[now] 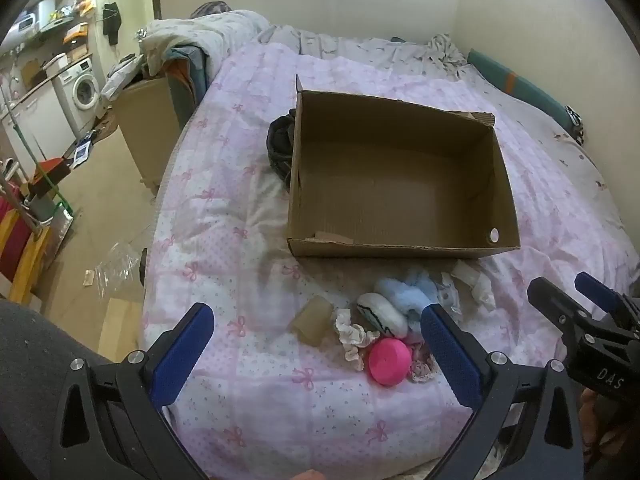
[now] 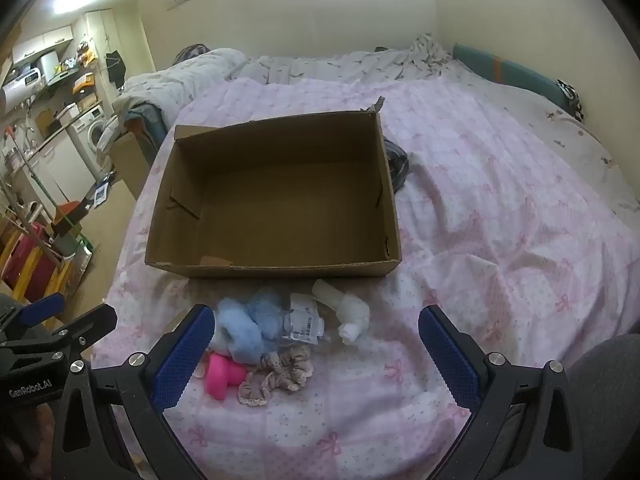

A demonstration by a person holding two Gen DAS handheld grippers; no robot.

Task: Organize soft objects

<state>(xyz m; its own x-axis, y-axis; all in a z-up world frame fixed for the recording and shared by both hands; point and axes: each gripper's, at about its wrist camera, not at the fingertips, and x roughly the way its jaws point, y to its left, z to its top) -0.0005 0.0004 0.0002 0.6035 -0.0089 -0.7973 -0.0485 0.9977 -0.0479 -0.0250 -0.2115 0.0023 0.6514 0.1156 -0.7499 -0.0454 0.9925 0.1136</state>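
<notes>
Dark bundle (image 1: 280,142) behind cardboard box (image 1: 394,178) mostly hidden by box wall, identity unclear; pink object (image 2: 222,376) partly covered by left finger of right gripper (image 2: 316,356); printed label (image 2: 306,322) text too small to read; shelf clutter (image 1: 70,10) in far room blurred; right gripper body cut off by frame edge in left wrist view

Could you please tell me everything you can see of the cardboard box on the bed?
The box is plain brown corrugated cardboard, rectangular, open-topped, with torn, ragged rims and no flaps. Nothing lies inside it. It sits upright on the pink quilt, with a small round hole in one wall. A dark bundle lies against one side; the soft items lie just before its near wall.
</notes>
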